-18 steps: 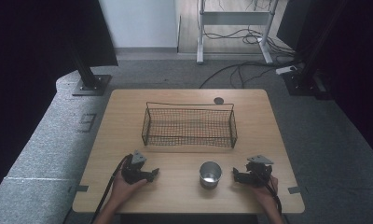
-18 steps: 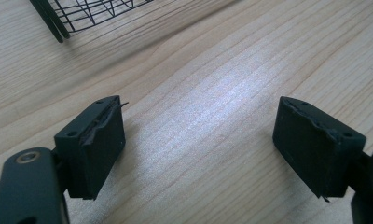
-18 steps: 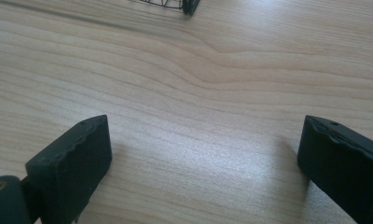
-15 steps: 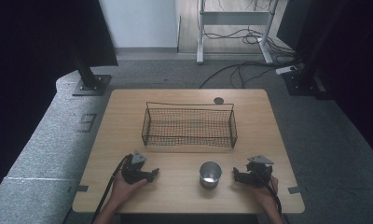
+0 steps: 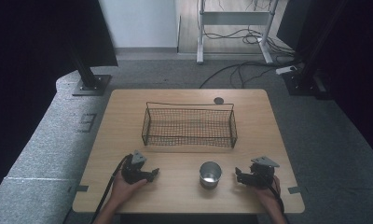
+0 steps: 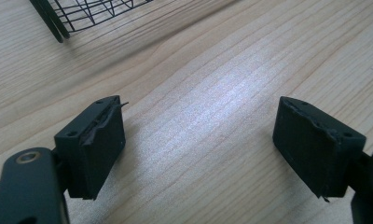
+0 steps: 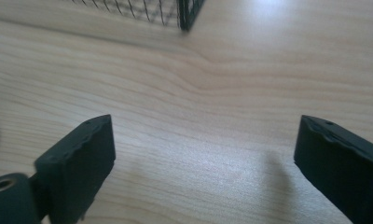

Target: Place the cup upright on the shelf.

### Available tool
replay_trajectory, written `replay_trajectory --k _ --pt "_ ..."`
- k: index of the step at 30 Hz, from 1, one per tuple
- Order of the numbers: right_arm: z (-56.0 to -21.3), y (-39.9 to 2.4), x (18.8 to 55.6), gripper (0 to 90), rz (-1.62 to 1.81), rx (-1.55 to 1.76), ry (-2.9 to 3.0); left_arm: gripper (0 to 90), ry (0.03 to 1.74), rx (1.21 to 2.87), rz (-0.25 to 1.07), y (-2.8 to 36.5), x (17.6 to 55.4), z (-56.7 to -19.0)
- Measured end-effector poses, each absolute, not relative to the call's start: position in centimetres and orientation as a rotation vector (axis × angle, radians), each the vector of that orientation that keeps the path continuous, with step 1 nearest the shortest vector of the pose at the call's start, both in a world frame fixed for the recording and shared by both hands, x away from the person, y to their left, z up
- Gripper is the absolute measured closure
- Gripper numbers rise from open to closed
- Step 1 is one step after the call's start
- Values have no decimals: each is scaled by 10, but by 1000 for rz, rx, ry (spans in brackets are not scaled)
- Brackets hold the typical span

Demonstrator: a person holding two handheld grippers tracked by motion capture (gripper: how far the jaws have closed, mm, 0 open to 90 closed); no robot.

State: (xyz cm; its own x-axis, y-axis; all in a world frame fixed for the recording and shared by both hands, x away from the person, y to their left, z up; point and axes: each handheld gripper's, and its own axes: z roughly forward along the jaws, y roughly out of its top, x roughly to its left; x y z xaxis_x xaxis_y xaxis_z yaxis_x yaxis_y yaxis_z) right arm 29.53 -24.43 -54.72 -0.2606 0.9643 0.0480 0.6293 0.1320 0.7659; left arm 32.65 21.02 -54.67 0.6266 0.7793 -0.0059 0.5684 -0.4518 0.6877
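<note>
A metal cup (image 5: 210,173) stands upright on the near part of the wooden table (image 5: 268,121), between the two grippers and apart from both, with a wire basket (image 5: 189,126) just beyond it toward the middle of the table. The left gripper (image 5: 153,173) rests low by the table's near edge, its jaws spread wide over bare wood, as the left gripper view shows (image 6: 194,144). The right gripper (image 5: 238,176) sits on the other side of the cup, pointing toward it, and its jaws also stand well apart with nothing between them (image 7: 203,158). The step in hand looks like a reach for the cup, probably with the right gripper, which is the nearer one. To do it well, the jaws should stay wide until they straddle the rim or wall, come in level so the cup is not nudged over, and close firmly, since smooth metal may slip.
</note>
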Motion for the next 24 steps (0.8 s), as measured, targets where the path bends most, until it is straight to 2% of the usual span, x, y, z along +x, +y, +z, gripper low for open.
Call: replay_trajectory --k 2,24 --pt "-543 -246 291 99 1001 1515 1941 166 1050 2185 411 210 326 -547" --pt "-521 -240 270 137 1170 1417 1957 166 1047 2186 410 210 327 -547"
